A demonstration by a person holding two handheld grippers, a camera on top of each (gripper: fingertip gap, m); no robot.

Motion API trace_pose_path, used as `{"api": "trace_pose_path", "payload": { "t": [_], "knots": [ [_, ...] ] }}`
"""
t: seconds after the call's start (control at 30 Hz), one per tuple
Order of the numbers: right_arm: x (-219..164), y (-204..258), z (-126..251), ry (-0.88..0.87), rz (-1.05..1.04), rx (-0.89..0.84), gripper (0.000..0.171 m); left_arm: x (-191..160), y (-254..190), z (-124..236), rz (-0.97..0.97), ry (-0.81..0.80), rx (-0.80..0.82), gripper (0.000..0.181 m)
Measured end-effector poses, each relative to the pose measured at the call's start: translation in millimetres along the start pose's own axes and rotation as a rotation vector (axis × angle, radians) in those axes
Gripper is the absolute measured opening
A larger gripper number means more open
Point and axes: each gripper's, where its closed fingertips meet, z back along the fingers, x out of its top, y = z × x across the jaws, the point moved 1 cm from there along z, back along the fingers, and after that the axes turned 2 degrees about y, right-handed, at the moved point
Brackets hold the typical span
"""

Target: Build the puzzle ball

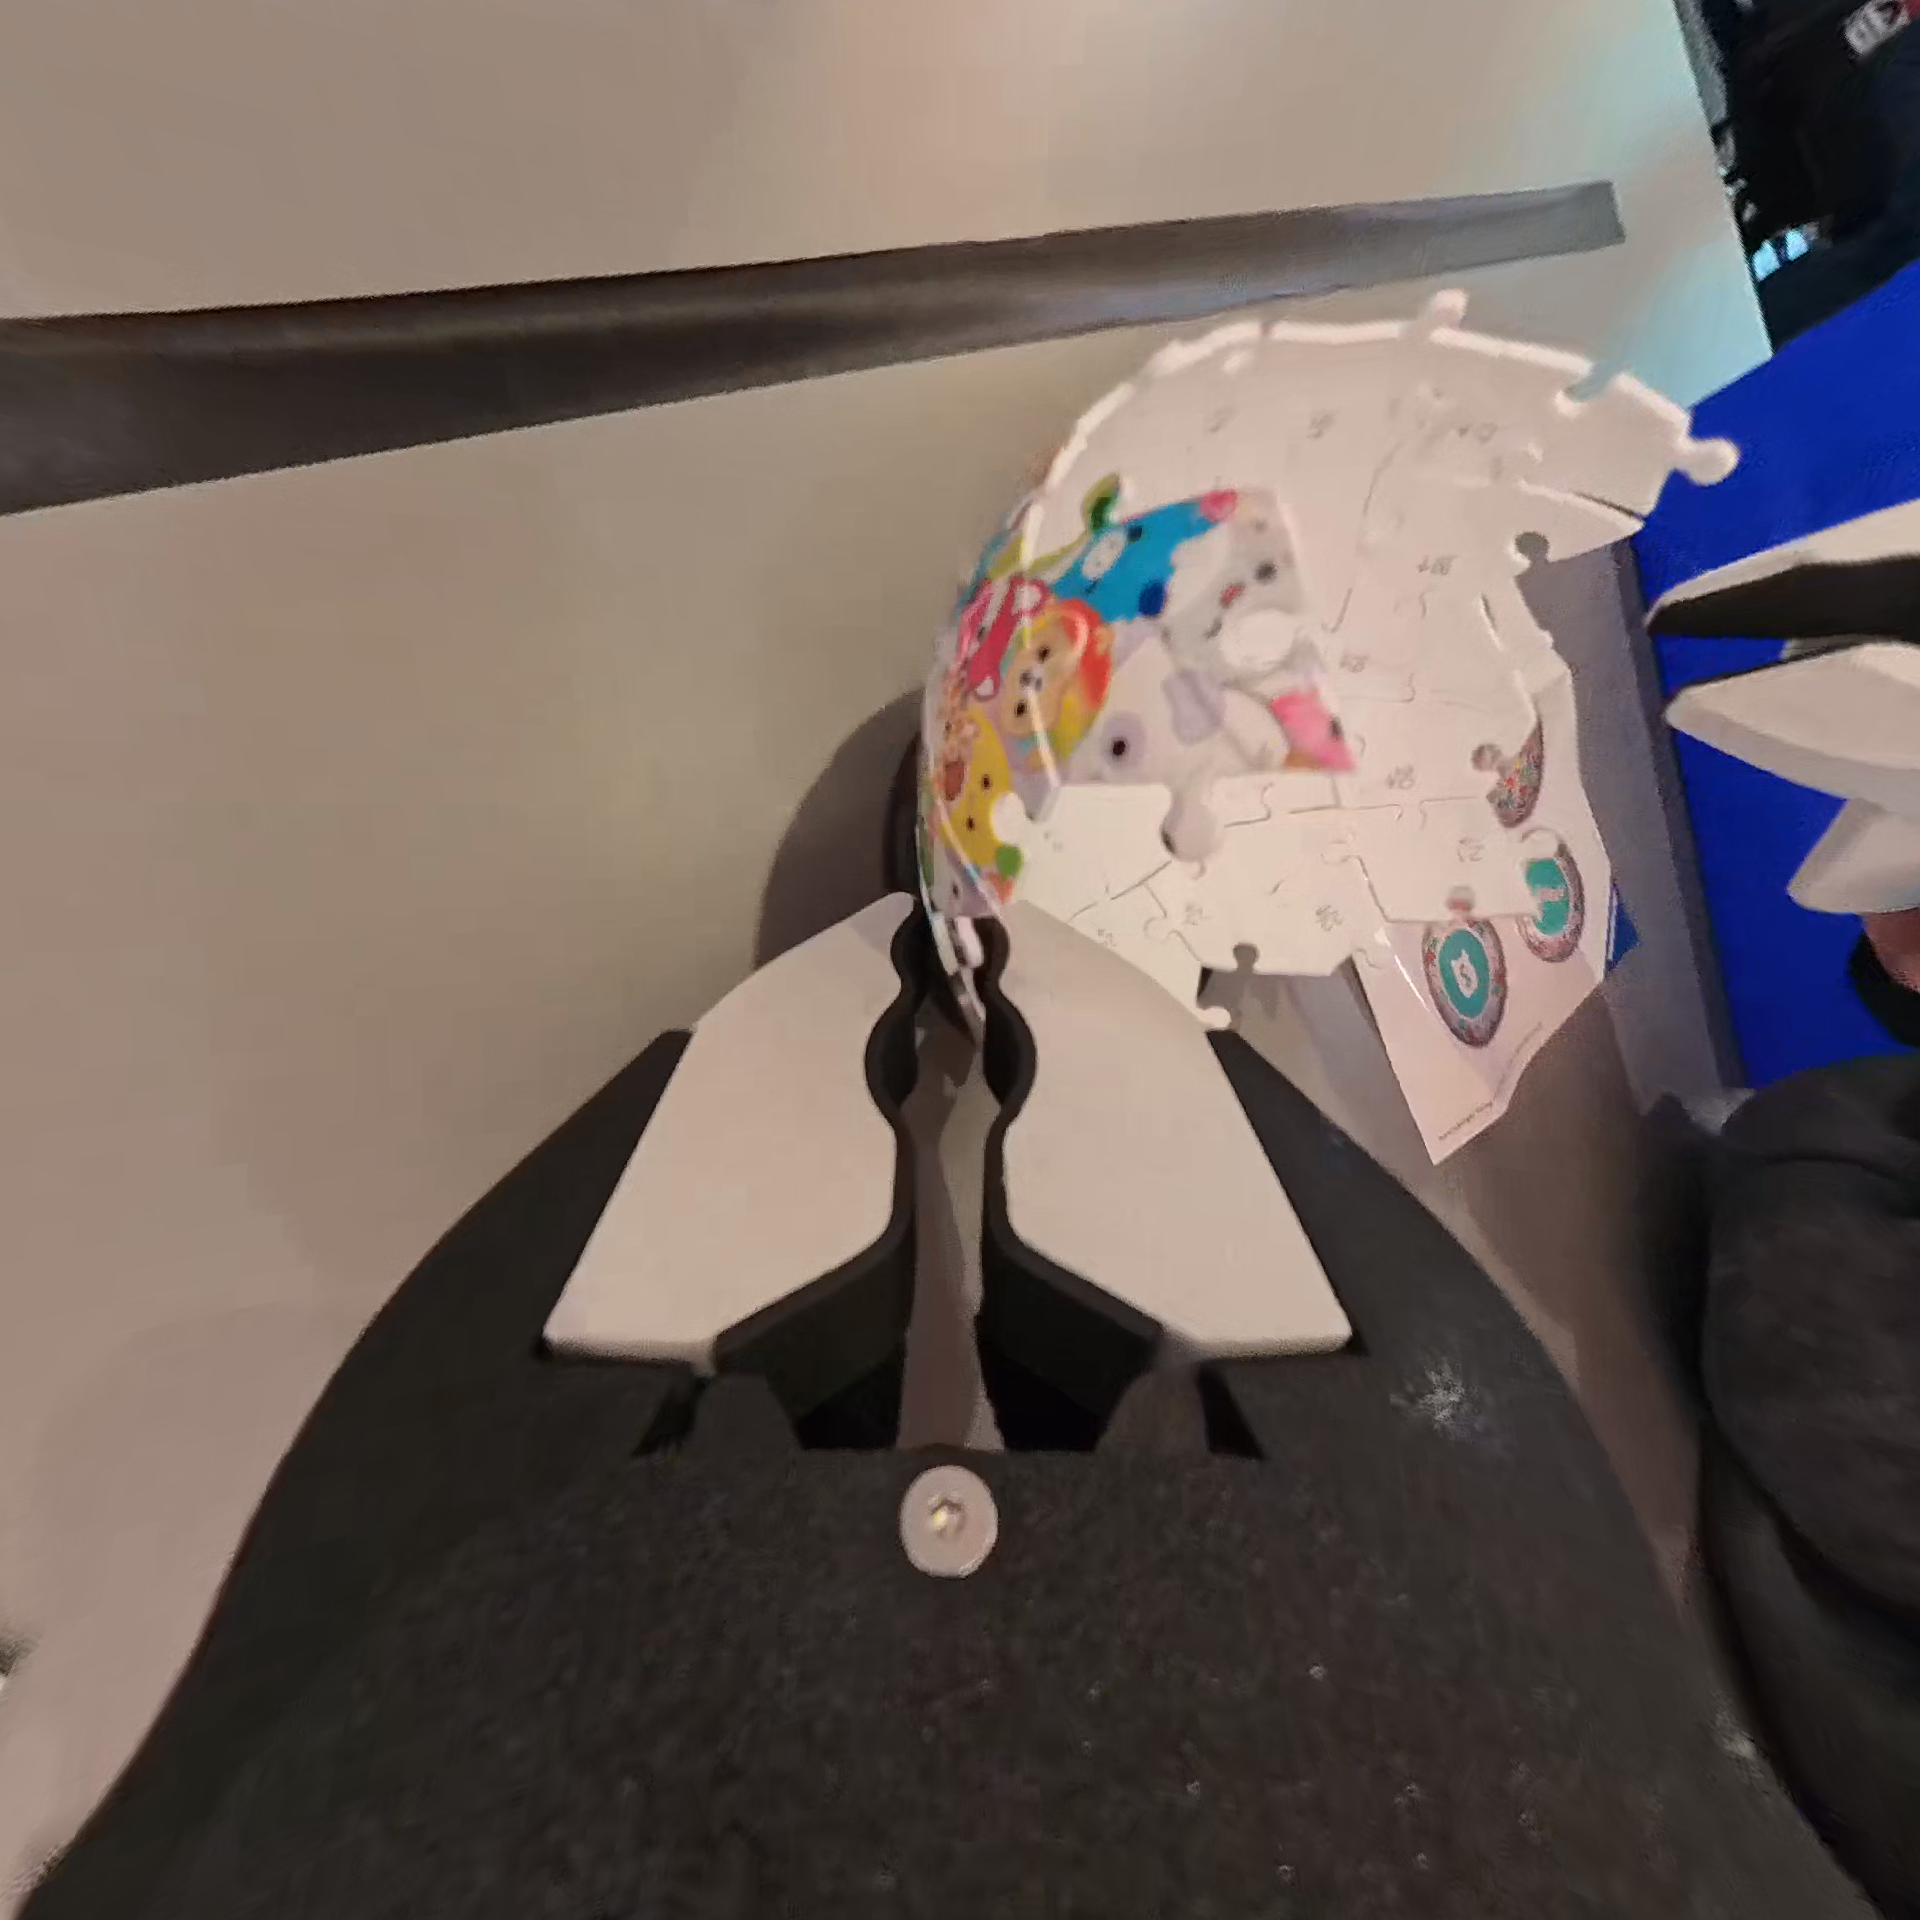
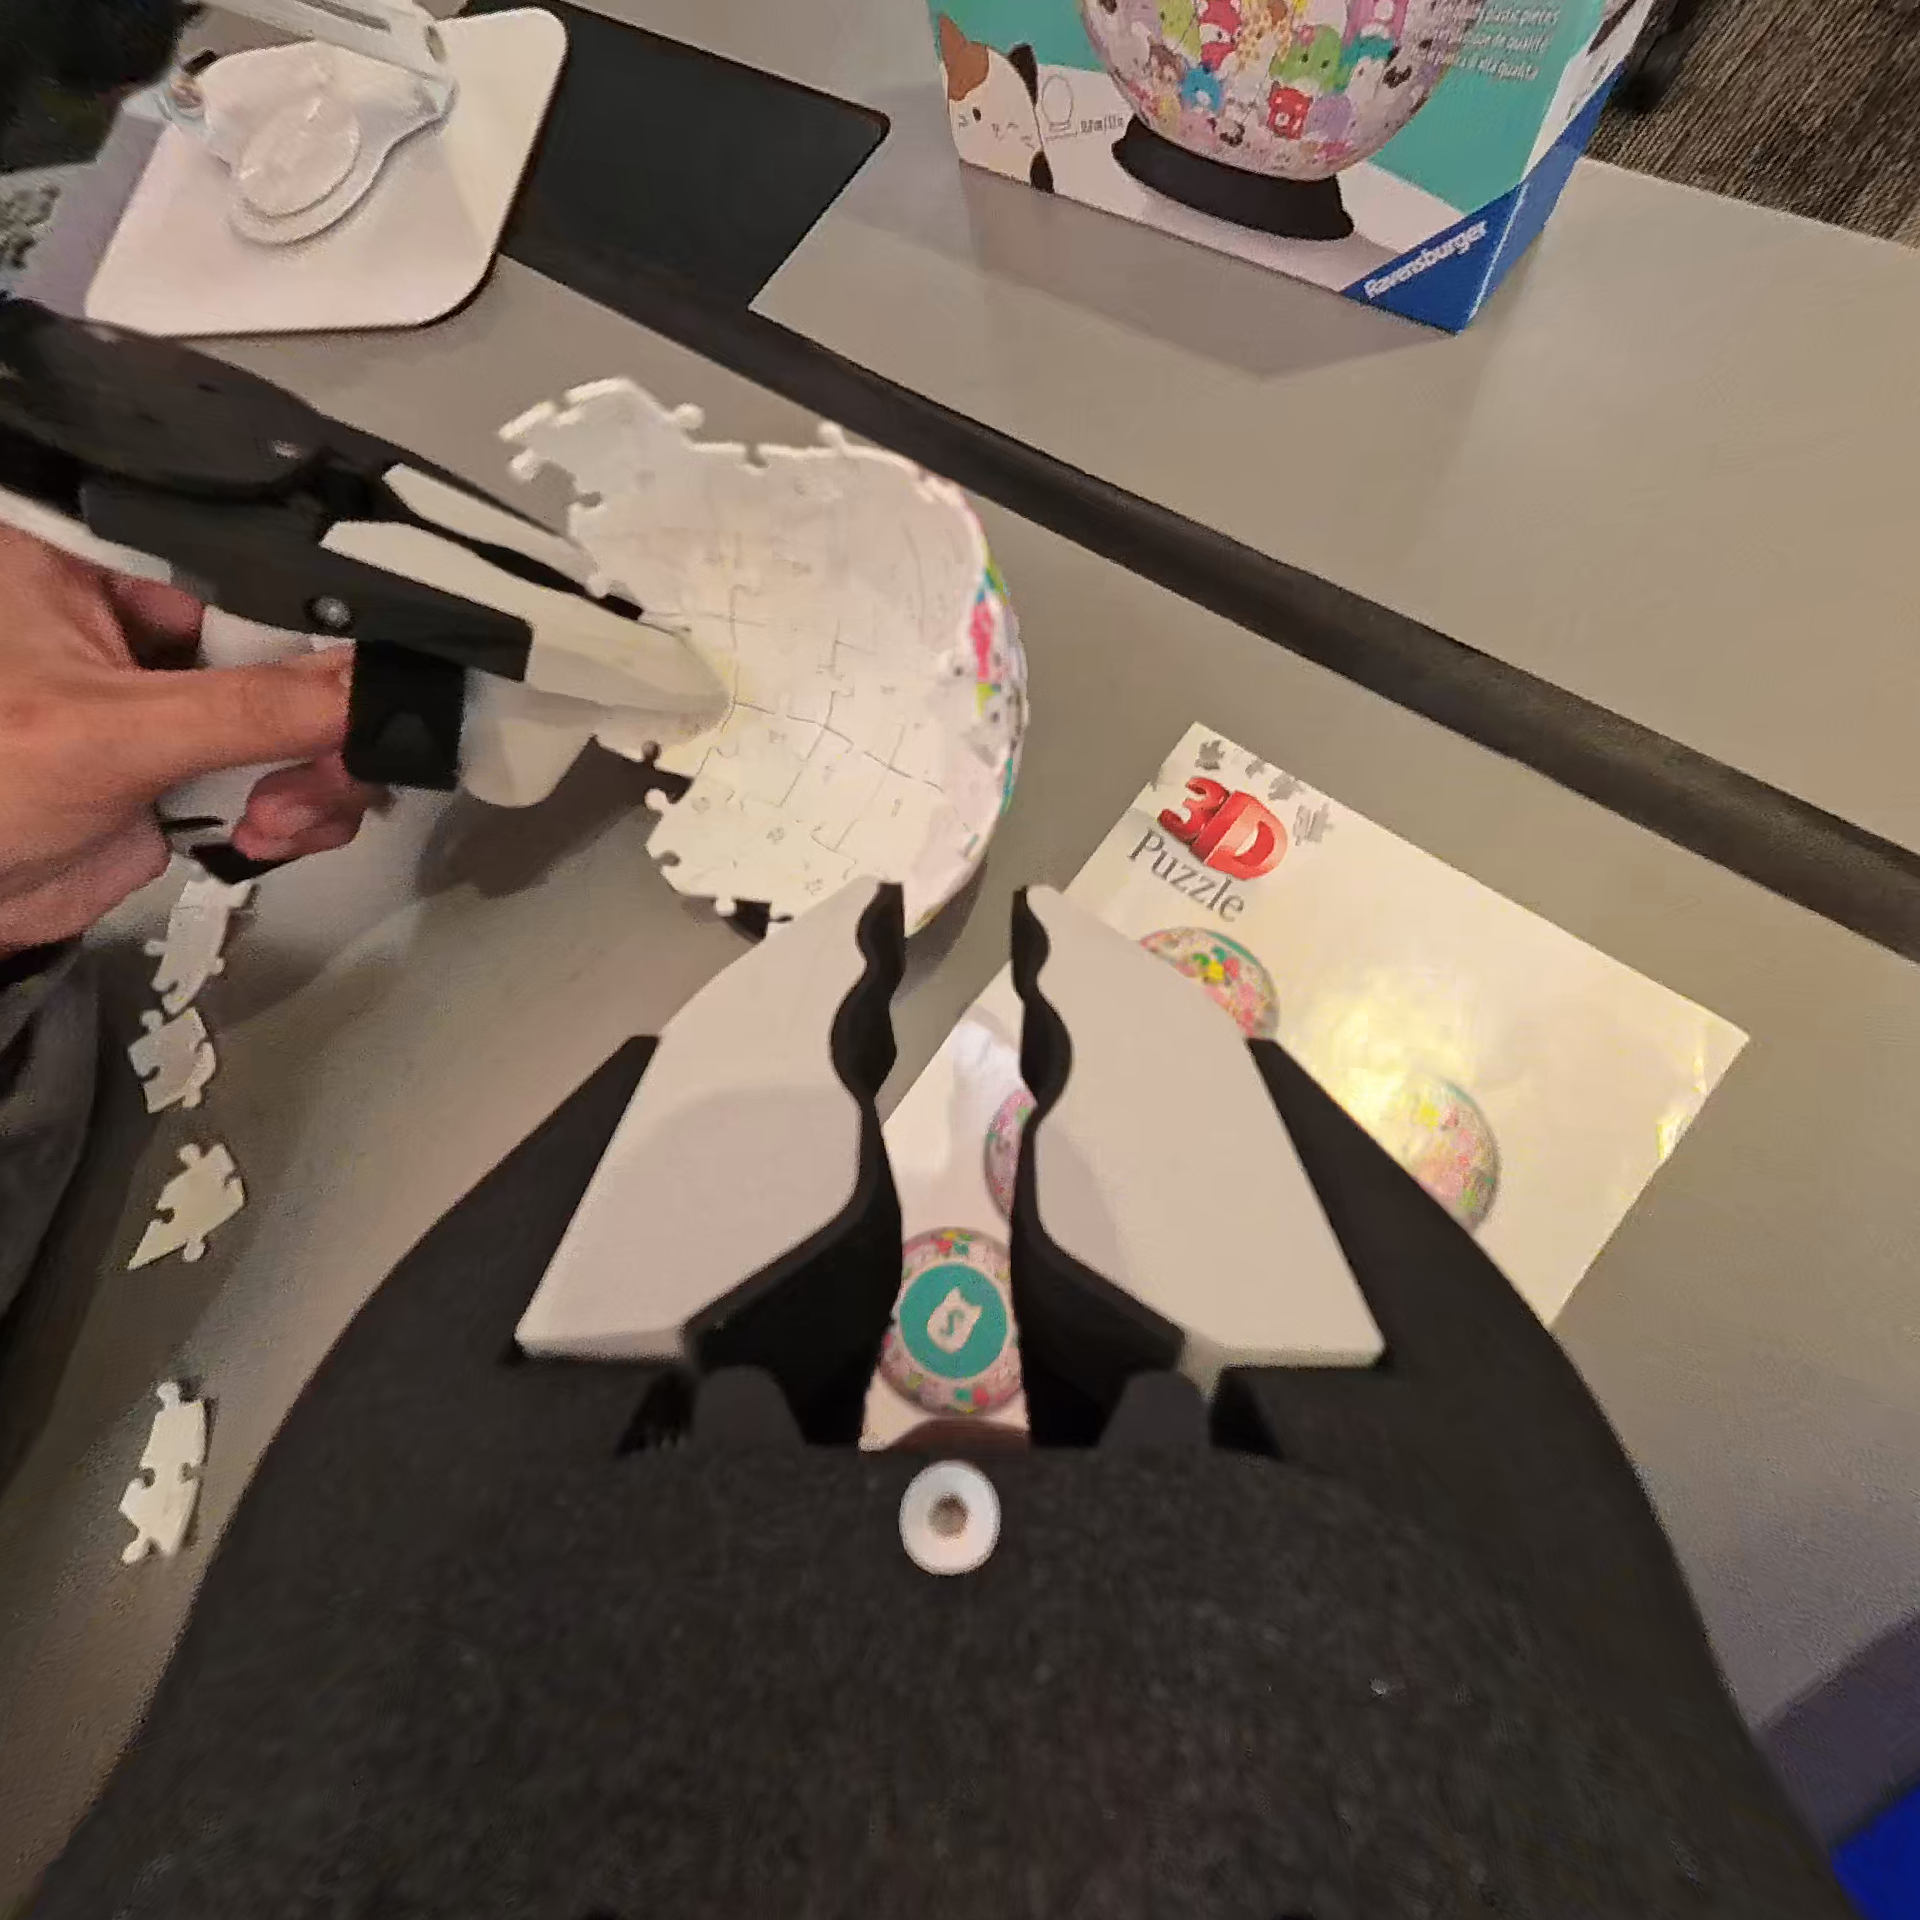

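Leaflet (image 2: 1382,1039), box (image 2: 1299,135) crowd right; centre open.

box (image 2: 1299,135) top cropped, puzzle ball (image 1: 1247,675) blurred

The leaflet (image 2: 1382,997) is shiny paper. The tabletop (image 2: 1558,582) looks smooth and dull. The puzzle ball (image 2: 831,665) is smooth white inside.

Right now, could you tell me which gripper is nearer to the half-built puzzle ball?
Left. The left gripper is clamped on the puzzle ball at its rim; the right gripper hovers open just beside it, not touching.
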Motion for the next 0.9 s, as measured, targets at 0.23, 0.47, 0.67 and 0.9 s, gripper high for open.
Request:
{"api": "trace_pose_path", "payload": {
  "t": [0.23, 0.47, 0.67, 0.9],
  "knots": [
    [-4, 21, 36, -0.098, 0.022, -0.016, 0.020, 8, -4, 11, -0.021, -0.020, 0.006, 0.015],
    [-10, 50, 56, -0.219, 0.038, 0.015, 0.021, 26, -12, 44, -0.011, -0.134, -0.016, 0.022],
    [-44, 93, 53, -0.265, 0.142, 0.122, 0.023, 28, -17, 110, -0.265, -0.178, 0.072, 0.032],
    [-74, 118, 49, -0.249, 0.254, 0.161, 0.021, -38, 33, 41, -0.645, 0.196, 0.219, 0.052]
  ]
}}
